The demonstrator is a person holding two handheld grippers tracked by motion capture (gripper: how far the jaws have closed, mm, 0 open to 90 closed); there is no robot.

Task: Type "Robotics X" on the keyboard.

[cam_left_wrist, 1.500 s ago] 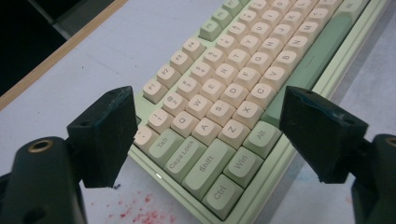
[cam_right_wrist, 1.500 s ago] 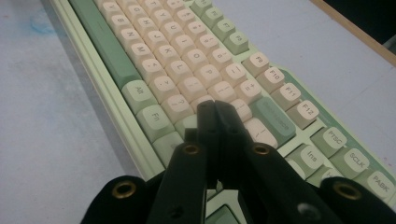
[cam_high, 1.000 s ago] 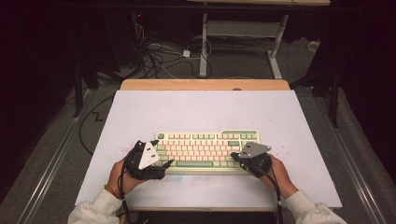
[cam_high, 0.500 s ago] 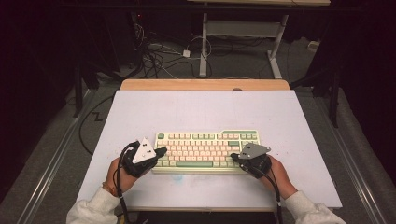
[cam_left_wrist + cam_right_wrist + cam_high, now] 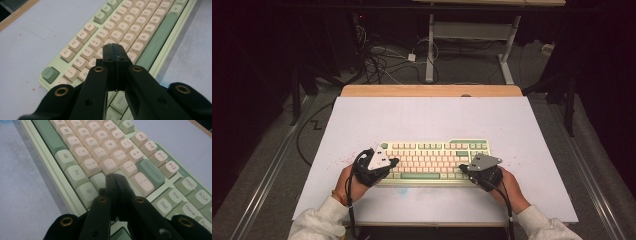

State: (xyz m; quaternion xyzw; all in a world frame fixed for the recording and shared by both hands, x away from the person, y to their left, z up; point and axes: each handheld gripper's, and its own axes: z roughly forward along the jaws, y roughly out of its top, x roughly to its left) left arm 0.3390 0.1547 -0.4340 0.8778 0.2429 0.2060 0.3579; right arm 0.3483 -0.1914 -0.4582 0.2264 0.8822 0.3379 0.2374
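A pale green keyboard (image 5: 434, 160) with cream keys lies near the front of the white table top (image 5: 427, 115). My left gripper (image 5: 394, 161) hovers over its left end, jaws shut with nothing between them. In the left gripper view the closed tips (image 5: 115, 48) sit just above the keyboard (image 5: 130, 27), over keys near its left end. My right gripper (image 5: 462, 168) is over the right part of the keyboard, also shut and empty. In the right gripper view its tips (image 5: 115, 176) point at the keyboard (image 5: 100, 150) near the wide green keys on the right of the letter block.
A wooden strip (image 5: 432, 90) borders the table's far edge. Behind it on the floor lie tangled cables (image 5: 387, 60) and the legs of another desk (image 5: 507, 55). Faint red specks (image 5: 344, 160) mark the mat left of the keyboard.
The left gripper's jaws have closed from wide open, and the hand shifted slightly left and back over the keyboard's left end. The right gripper has stayed still.
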